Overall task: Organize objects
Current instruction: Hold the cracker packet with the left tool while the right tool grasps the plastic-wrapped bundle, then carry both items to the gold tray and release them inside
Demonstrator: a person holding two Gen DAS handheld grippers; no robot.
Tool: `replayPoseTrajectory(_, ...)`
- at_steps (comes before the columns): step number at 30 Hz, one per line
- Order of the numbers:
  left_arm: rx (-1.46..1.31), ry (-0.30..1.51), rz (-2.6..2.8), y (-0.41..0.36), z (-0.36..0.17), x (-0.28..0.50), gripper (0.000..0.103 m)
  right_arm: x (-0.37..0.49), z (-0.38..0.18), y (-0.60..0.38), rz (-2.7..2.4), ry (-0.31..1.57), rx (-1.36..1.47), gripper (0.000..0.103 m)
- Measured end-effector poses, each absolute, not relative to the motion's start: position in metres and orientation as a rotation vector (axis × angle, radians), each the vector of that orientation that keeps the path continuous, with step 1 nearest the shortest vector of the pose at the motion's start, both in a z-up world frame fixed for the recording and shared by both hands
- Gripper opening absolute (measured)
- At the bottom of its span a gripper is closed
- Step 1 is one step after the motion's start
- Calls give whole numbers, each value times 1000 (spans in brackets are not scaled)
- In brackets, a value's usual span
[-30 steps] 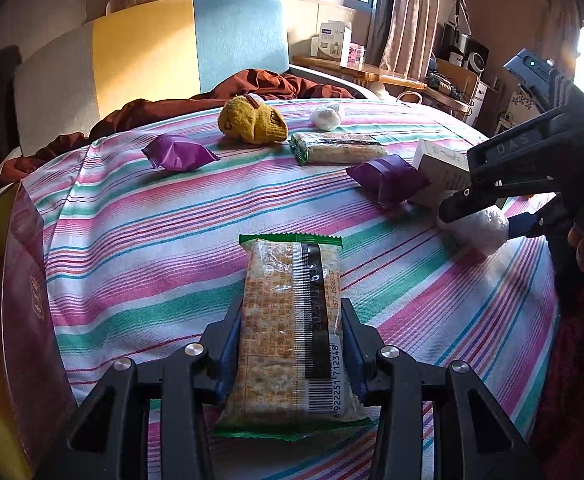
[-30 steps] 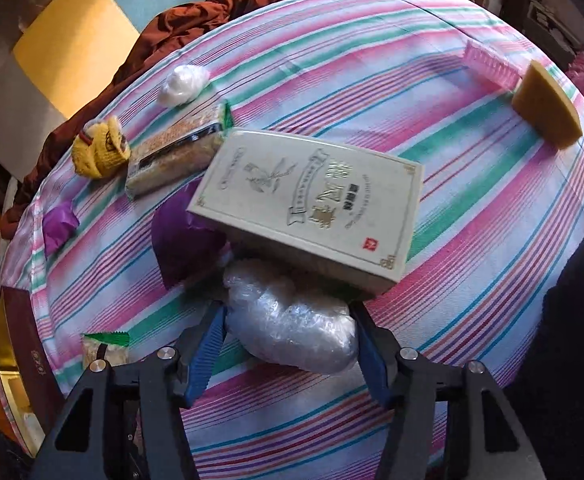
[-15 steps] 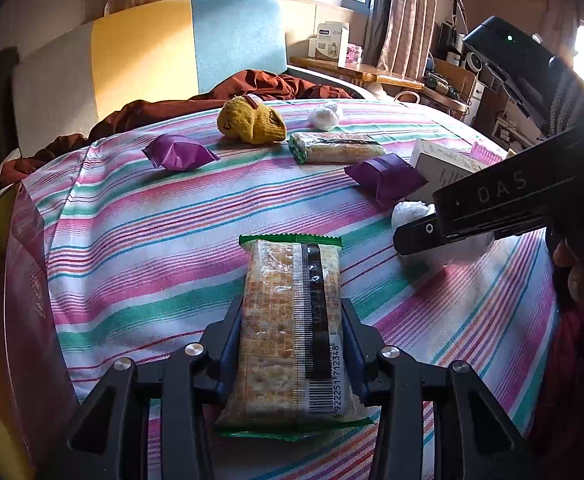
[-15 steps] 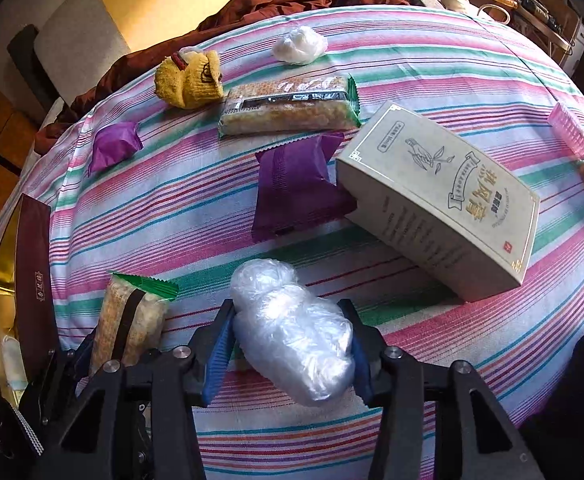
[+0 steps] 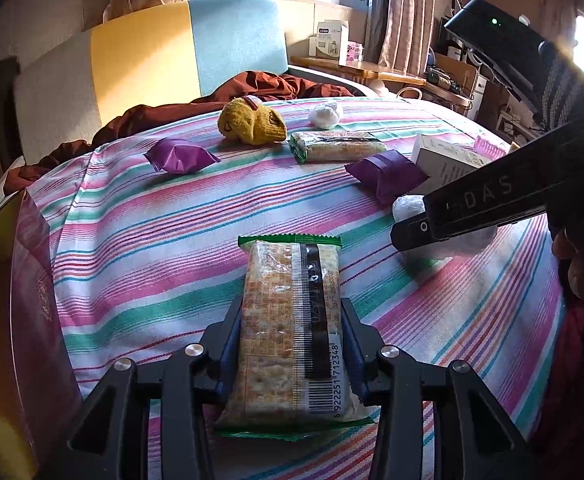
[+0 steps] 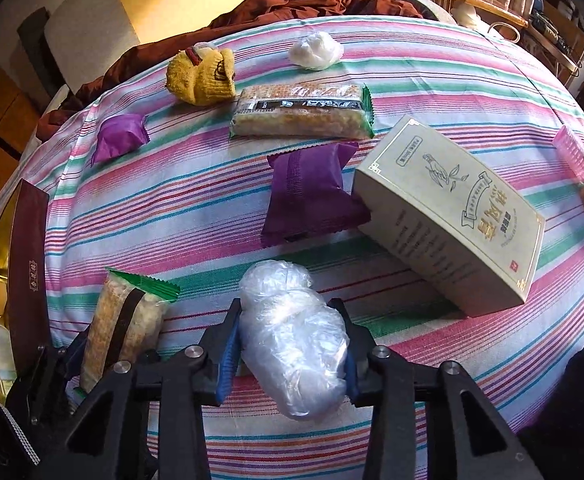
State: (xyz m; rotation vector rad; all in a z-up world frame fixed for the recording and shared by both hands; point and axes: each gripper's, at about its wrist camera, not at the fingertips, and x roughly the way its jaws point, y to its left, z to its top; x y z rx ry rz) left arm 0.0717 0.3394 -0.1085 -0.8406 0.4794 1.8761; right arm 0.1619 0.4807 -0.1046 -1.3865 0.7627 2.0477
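Left gripper (image 5: 292,354): a cracker pack (image 5: 292,328) is being clamped between the 2 jaws, pads pressed on its long sides; the pack's long axis is running straight out along the fingers, green crimped end farthest away.

Right gripper (image 6: 289,344): its jaws are closing on a clear plastic bundle (image 6: 292,336), which is sitting between the blue pads and already being touched by both.

Bundle's lie: it is being held lengthwise along the fingers, one end poking past the tips toward the tea box (image 6: 448,216) (the landmark here), the other hanging back toward the camera.

Places by the tea box: the bundle is lying just in front of the box; a purple pouch (image 6: 312,196) is touching the box's left edge; a second cracker pack (image 6: 300,112) is lying beyond that pouch; a yellow knitted item (image 6: 201,76) and a small white bundle (image 6: 316,50) are farther off again.

Key relation: of the 2 grippers, the right one is being kept nearer the box; the left one is well to its left, near a dark red box (image 6: 27,248) at the striped tablecloth's (image 6: 195,208) edge.

Judgement: both items are probably about to be lifted; the soft bundle may be squashed or may slip.
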Motion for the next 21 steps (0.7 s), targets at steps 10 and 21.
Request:
replayPoseTrajectory(10,-838,477,1886,326,-80,82,43,163,-104,481,2051,739,-1388,40)
replayPoseTrajectory(21,-782,442,2000,287,-34,77,43,162,-101,476,2082,710,-1404,40)
